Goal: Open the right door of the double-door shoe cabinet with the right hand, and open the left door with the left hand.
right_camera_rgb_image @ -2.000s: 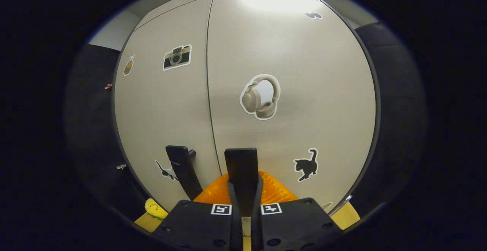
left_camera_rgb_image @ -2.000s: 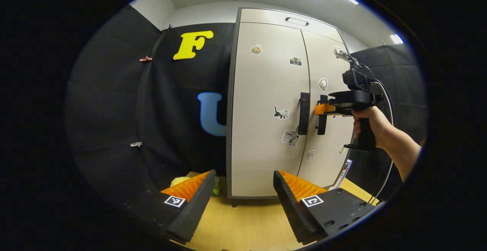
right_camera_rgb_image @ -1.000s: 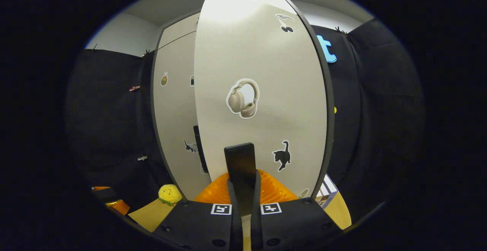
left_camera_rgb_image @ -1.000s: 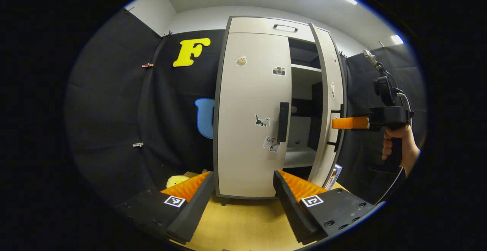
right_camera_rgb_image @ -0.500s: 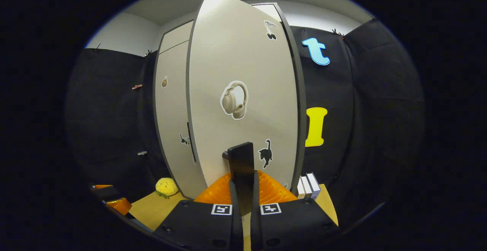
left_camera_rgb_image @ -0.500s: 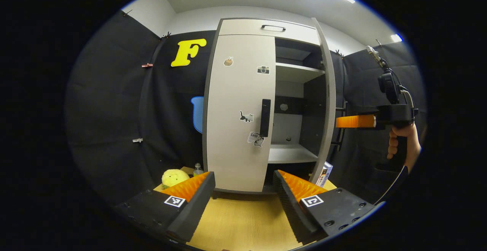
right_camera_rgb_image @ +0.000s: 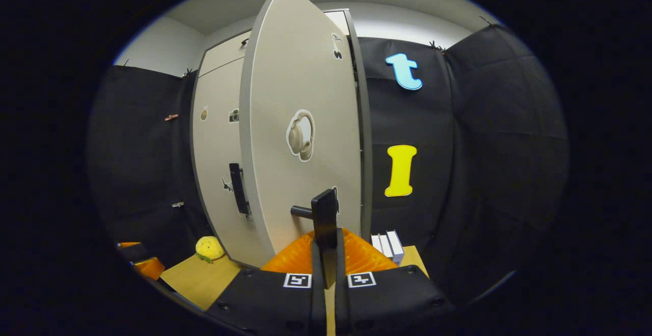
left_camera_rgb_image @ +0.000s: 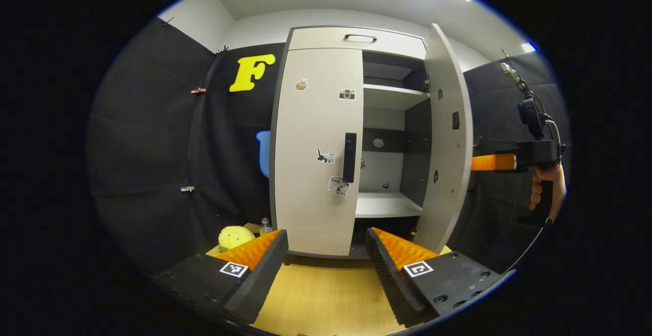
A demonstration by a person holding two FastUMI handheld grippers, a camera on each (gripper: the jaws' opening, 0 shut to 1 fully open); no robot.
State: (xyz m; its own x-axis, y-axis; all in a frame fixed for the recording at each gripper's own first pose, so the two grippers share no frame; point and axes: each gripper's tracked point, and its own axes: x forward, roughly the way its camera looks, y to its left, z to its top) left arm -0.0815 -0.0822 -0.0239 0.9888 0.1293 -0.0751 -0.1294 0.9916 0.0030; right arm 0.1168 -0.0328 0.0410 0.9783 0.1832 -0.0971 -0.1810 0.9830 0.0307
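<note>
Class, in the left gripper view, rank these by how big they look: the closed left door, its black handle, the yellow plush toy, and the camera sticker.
1. Left door
2. Black handle and yellow plush toy: too alike in apparent size to rank
3. Camera sticker

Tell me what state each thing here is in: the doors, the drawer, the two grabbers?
Right door: swung wide open, shelves showing.
Left door: closed.
Top drawer: closed.
Right door handle: clamped between the right gripper's fingers.
Right gripper: shut on the right door handle.
Left gripper: open, holding nothing, back from the cabinet.
</note>
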